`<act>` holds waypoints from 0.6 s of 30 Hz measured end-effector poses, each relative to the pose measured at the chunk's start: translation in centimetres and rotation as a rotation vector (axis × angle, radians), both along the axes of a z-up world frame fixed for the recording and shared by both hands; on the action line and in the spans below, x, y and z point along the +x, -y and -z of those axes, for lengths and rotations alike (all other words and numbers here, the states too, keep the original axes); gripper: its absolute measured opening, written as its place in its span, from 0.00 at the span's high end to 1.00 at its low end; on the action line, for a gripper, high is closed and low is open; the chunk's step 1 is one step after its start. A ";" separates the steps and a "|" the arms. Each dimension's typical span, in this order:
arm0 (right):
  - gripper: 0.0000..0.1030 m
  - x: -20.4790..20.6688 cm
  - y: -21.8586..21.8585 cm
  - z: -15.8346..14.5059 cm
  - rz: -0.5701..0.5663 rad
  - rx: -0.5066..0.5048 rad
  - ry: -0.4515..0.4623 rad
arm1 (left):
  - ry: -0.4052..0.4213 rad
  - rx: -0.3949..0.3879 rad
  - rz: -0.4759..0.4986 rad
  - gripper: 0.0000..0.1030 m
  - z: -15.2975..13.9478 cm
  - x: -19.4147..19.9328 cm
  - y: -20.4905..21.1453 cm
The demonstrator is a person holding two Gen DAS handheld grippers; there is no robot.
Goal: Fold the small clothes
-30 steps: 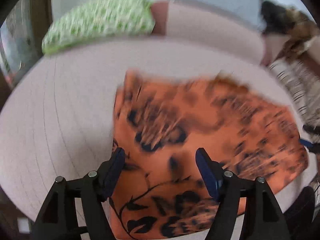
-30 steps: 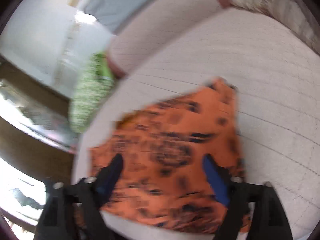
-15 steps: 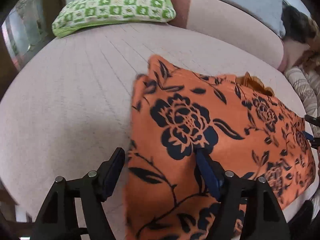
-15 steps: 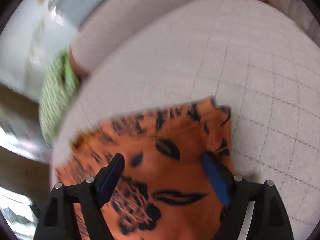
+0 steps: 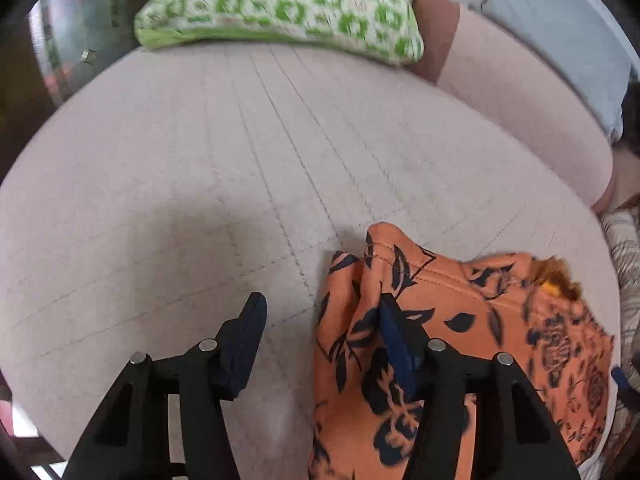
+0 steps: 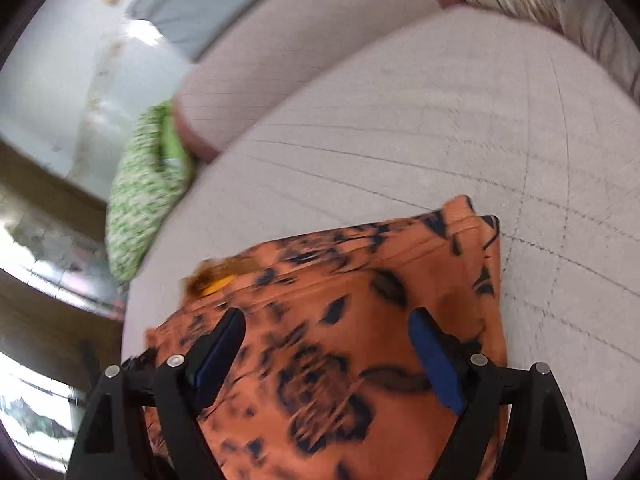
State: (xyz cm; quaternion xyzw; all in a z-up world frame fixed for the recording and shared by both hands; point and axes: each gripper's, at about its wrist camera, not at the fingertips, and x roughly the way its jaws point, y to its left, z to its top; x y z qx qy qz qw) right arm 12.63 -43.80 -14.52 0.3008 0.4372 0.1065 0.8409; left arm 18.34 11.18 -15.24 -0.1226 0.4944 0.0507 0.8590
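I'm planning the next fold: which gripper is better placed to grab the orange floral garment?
Probably the right gripper: it is open with the orange floral garment directly between its fingers. The left gripper, also open, mostly spans bare sofa cushion, with only the garment's edge at one finger.

Left wrist: low over bed (image 5: pixel 280 160), facing green pillow (image 5: pixel 280 4).
Right wrist: close above orange cloth (image 6: pixel 360 320).
Shared: cloth, pillow, bed.
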 end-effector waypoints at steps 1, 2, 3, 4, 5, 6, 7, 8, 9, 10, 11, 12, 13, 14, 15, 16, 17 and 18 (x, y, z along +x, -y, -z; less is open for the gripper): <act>0.17 -1.2 -0.2 -0.6 0.001 0.010 0.018 | 0.029 0.011 0.004 0.43 -0.9 -1.1 0.1; 0.17 -3.0 -0.2 -1.2 0.013 0.040 0.030 | 0.047 0.023 0.008 0.43 -1.4 -1.9 0.2; 0.17 -4.2 -0.2 -1.1 0.022 0.062 0.036 | 0.070 0.041 0.015 0.43 -1.8 -2.9 0.5; 0.17 -5.5 -0.1 -0.8 0.032 0.091 0.040 | 0.087 0.065 0.028 0.42 -2.0 -4.1 0.9; 0.14 -6.6 -0.2 0.3 0.035 0.111 0.025 | 0.079 0.088 0.044 0.42 -1.7 -4.7 1.3; 0.13 -7.0 -0.3 2.2 0.030 0.107 -0.022 | 0.058 0.110 0.061 0.42 -0.9 -4.9 1.6; 0.13 -7.0 0.0 4.6 0.035 0.115 -0.072 | 0.008 0.134 0.076 0.42 0.6 -5.0 1.7; 0.16 -7.1 0.4 5.6 0.058 0.155 -0.068 | -0.017 0.135 0.087 0.41 1.4 -4.9 1.8; 0.17 -7.7 1.1 5.0 0.096 0.194 -0.052 | 0.010 0.131 0.086 0.41 1.3 -5.4 1.7; 0.16 -8.0 1.1 4.0 0.113 0.200 -0.060 | 0.028 0.143 0.078 0.41 0.7 -5.9 1.7; 0.15 -8.5 0.9 2.0 0.114 0.178 -0.027 | 0.045 0.154 0.068 0.41 0.0 -6.7 1.8; 0.15 -9.1 0.5 0.7 0.102 0.162 0.017 | 0.075 0.151 0.063 0.41 -1.1 -7.6 2.1; 0.15 -9.7 -0.1 -0.6 0.076 0.156 0.063 | 0.110 0.142 0.074 0.41 -2.1 -8.6 2.5; 0.15 -10.4 -0.7 -1.3 0.049 0.160 0.093 | 0.138 0.140 0.094 0.40 -2.9 -9.5 3.0; 0.15 -10.6 -1.0 -1.3 0.036 0.159 0.101 | 0.164 0.145 0.111 0.37 -3.5 -10.6 3.7; 0.13 -10.9 -1.1 -0.6 0.032 0.147 0.089 | 0.171 0.148 0.119 0.33 -3.6 -11.4 4.1; 0.12 -11.2 -0.9 0.7 0.036 0.133 0.054 | 0.163 0.144 0.131 0.32 -3.2 -12.1 4.3; 0.12 -11.2 -0.5 2.9 0.058 0.118 -0.022 | 0.138 0.137 0.136 0.32 -2.2 -12.4 4.1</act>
